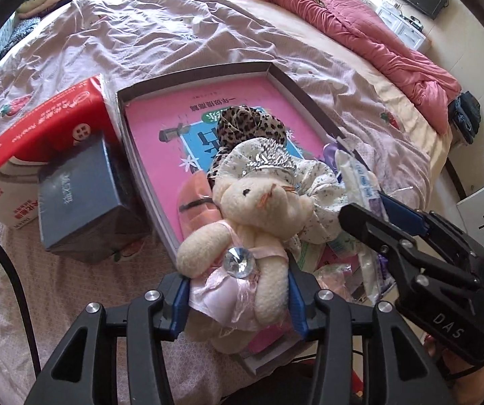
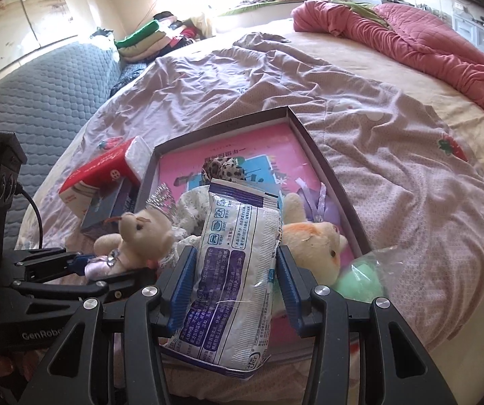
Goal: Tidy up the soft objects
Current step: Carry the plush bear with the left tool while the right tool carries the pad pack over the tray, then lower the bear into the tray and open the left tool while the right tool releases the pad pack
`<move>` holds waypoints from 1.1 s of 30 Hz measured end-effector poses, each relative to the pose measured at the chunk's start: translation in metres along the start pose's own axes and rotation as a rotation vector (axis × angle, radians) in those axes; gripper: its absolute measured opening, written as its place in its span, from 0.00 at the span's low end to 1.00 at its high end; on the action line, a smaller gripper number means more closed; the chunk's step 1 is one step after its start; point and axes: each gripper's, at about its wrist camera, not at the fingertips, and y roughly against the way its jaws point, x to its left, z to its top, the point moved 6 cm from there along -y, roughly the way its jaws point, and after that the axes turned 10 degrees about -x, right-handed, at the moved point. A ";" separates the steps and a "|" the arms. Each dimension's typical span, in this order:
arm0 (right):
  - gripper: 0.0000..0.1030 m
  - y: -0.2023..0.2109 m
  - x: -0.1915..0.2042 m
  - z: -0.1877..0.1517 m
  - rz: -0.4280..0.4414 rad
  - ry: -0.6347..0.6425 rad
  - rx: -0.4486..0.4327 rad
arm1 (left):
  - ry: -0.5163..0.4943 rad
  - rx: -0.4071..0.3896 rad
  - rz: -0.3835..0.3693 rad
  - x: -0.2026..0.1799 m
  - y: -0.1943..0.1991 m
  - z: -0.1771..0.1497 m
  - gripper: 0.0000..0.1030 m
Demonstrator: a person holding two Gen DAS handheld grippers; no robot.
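A cream teddy bear in a pink dress with a crown sits between the blue pads of my left gripper, which is shut on its skirt over the near end of a shallow box. The bear and left gripper also show in the right wrist view. My right gripper is shut on a white-and-purple soft packet above the box. The box holds a pink book, a leopard scrunchie, floral cloth, another cream plush and a purple ribbon.
A red tissue pack and a blue-grey carton lie left of the box on the wrinkled bedsheet. A bagged green ball rests at the box's near right corner. A pink quilt is bunched far right; folded clothes sit far left.
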 end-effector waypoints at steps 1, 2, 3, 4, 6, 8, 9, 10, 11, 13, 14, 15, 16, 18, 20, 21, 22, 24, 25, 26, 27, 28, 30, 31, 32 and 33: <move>0.48 -0.001 0.000 0.000 -0.001 0.000 0.001 | 0.001 -0.003 -0.004 0.000 -0.001 0.000 0.48; 0.48 -0.003 0.000 0.000 -0.001 0.000 0.001 | -0.002 -0.002 -0.002 -0.001 -0.002 0.000 0.48; 0.48 -0.004 -0.001 0.000 -0.002 -0.002 0.000 | -0.005 -0.001 0.001 0.000 -0.002 0.000 0.48; 0.48 -0.004 -0.001 0.000 -0.003 -0.003 -0.001 | -0.006 -0.001 0.001 -0.001 -0.003 0.000 0.48; 0.48 -0.005 0.000 0.000 -0.003 -0.003 -0.004 | -0.006 -0.004 0.000 -0.001 -0.003 0.000 0.49; 0.49 -0.007 -0.001 0.000 -0.006 -0.001 -0.001 | -0.002 0.001 0.003 0.000 -0.005 0.000 0.50; 0.49 -0.007 -0.001 0.000 -0.007 0.000 0.000 | 0.001 0.000 0.000 0.001 -0.005 0.001 0.50; 0.49 -0.008 0.000 0.000 -0.008 0.001 -0.002 | 0.004 -0.002 -0.002 0.001 -0.005 0.001 0.51; 0.49 -0.007 0.000 0.000 -0.010 0.002 -0.005 | 0.005 -0.004 -0.003 0.001 -0.004 0.001 0.51; 0.48 -0.008 0.001 0.000 -0.011 0.002 -0.003 | 0.002 -0.006 0.000 0.002 -0.004 0.000 0.52; 0.48 -0.009 0.001 0.000 -0.014 0.004 -0.001 | 0.001 -0.003 0.001 0.002 -0.004 0.000 0.52; 0.48 -0.009 0.001 0.001 -0.016 0.005 -0.002 | 0.001 -0.002 -0.001 0.002 -0.005 0.000 0.52; 0.48 -0.009 0.001 0.001 -0.017 0.005 -0.002 | 0.000 -0.004 -0.001 0.002 -0.005 0.000 0.53; 0.49 -0.009 0.001 0.001 -0.020 0.006 0.000 | 0.002 -0.003 -0.003 0.002 -0.005 -0.001 0.53; 0.49 -0.009 0.001 0.002 -0.023 0.009 -0.001 | 0.001 -0.003 -0.002 0.002 -0.005 -0.001 0.54; 0.49 -0.009 0.001 0.002 -0.023 0.010 -0.001 | 0.002 -0.003 -0.003 0.003 -0.004 -0.001 0.54; 0.49 -0.009 0.001 0.002 -0.024 0.010 -0.001 | 0.002 -0.003 -0.003 0.003 -0.004 -0.001 0.54; 0.49 -0.009 0.002 0.002 -0.027 0.015 -0.002 | 0.003 -0.001 -0.002 0.003 -0.005 0.000 0.55; 0.49 -0.009 0.002 0.002 -0.029 0.017 -0.002 | 0.004 -0.001 -0.003 0.004 -0.005 0.000 0.56; 0.49 -0.008 0.002 0.003 -0.031 0.018 -0.003 | 0.007 -0.001 -0.005 0.004 -0.005 -0.001 0.56; 0.49 -0.008 0.001 0.003 -0.031 0.018 -0.005 | 0.009 -0.001 -0.005 0.005 -0.006 -0.001 0.57; 0.49 -0.008 0.001 0.003 -0.032 0.018 -0.007 | 0.010 -0.003 -0.006 0.005 -0.005 -0.001 0.57; 0.49 -0.007 0.001 0.004 -0.035 0.019 -0.008 | 0.008 -0.005 -0.004 0.005 -0.005 -0.001 0.57; 0.49 -0.007 0.001 0.004 -0.036 0.022 -0.011 | 0.007 -0.005 -0.005 0.005 -0.005 -0.001 0.57; 0.49 -0.007 0.001 0.004 -0.038 0.023 -0.010 | 0.008 -0.007 -0.004 0.005 -0.005 -0.001 0.57; 0.49 -0.008 0.001 0.005 -0.038 0.023 -0.009 | 0.010 -0.009 -0.004 0.005 -0.005 0.000 0.57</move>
